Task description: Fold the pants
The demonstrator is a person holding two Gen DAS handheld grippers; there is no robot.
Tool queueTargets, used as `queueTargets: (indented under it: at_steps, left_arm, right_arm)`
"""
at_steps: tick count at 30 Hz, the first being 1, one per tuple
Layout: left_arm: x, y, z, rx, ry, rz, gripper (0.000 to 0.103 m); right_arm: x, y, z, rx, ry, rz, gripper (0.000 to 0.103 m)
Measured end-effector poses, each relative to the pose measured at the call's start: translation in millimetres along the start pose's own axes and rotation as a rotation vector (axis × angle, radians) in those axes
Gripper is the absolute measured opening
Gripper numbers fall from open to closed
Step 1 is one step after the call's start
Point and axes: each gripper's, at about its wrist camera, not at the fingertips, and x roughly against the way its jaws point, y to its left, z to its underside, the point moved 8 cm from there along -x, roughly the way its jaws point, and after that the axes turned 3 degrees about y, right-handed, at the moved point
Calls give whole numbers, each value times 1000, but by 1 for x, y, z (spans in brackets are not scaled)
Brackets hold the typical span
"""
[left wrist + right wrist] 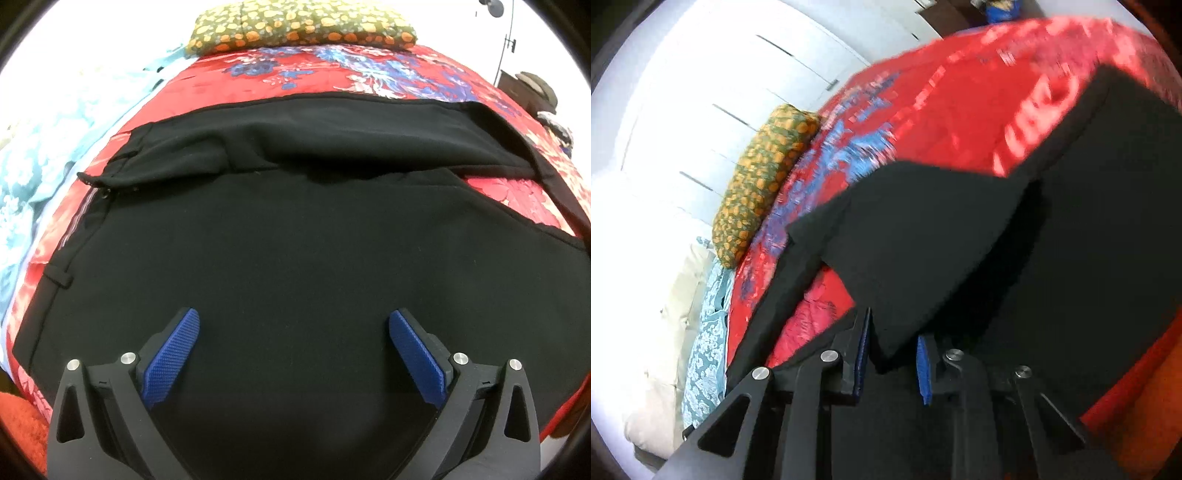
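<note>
Black pants [295, 236] lie spread on a red floral bedspread [332, 77], waist end at the left with a zipper and belt loop showing. My left gripper [293, 321] is open, its blue pads [173, 354] wide apart just above the black cloth. In the right wrist view, my right gripper [892, 332] is closed on a lifted flap of the pants [923, 240], the cloth pinched between the blue pads [922, 369]. The flap hangs raised over the rest of the pants. The view is motion-blurred.
A green pillow with orange dots [303, 26] [764, 177] lies at the far edge of the bed. A light blue patterned sheet [33, 155] [705, 339] borders the bedspread. White cabinet doors [738, 74] stand behind. Dark furniture [528, 92] stands at the right.
</note>
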Motion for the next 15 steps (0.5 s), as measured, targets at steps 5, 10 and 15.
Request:
queueTargets:
  at_steps: [5, 10, 15]
  left_arm:
    - [-3, -8, -15, -5, 151, 40, 102]
    - [10, -62, -82, -69, 124, 159, 102]
    - [-3, -143, -165, -89, 147, 333, 102]
  right_arm:
    - [52, 44, -7, 219, -55, -32, 22]
    - [85, 53, 1, 349, -106, -20, 22]
    - [88, 43, -7, 314, -114, -42, 22]
